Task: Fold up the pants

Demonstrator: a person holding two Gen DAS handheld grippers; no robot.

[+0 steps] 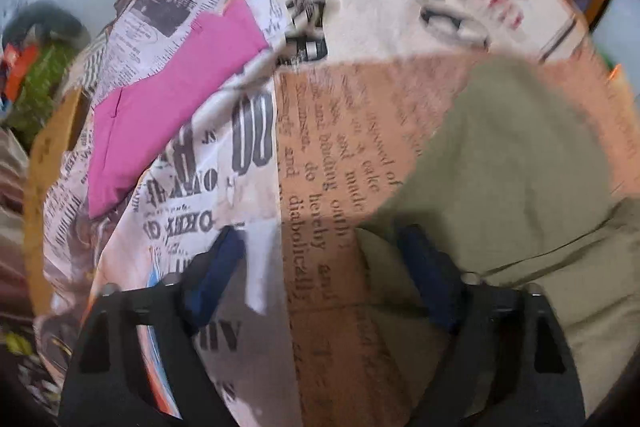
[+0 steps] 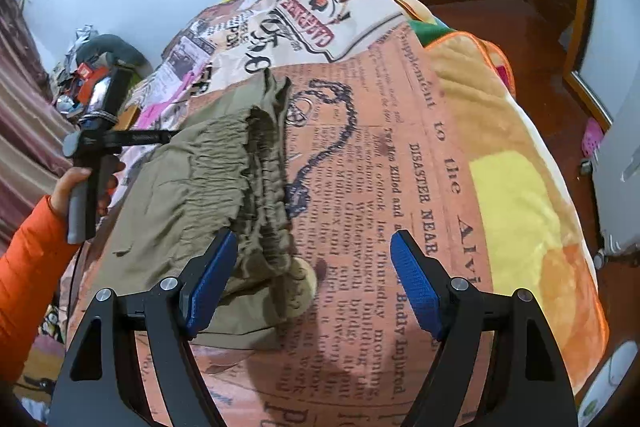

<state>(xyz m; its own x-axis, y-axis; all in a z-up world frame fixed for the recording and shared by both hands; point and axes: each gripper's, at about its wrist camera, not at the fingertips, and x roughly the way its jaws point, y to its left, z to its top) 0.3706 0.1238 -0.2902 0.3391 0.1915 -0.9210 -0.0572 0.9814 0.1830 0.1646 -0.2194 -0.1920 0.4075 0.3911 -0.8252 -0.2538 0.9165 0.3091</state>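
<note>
**Waistband bunching may spoil the fold**

The olive pants [image 2: 192,187] are lying on the newspaper-print bedspread [image 2: 392,155], the elastic waistband [image 2: 264,179] crumpled toward the near right. The right gripper [image 2: 312,283] is being held spread, empty, above it; the left gripper [image 1: 320,267], blurred, is seemingly also spread. A one-layer pinch is being risked, dragging the pants askew. "DISASTER NEAR" and "Badly Injured" are being shown in print.

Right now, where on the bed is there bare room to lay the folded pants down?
The orange newsprint panel of the bedspread, between the olive pants waistband and the yellow-orange blanket, lies bare. Another open strip shows between the pink garment and the pants in the left wrist view. The left side, by the left gripper, is crowded.
</note>
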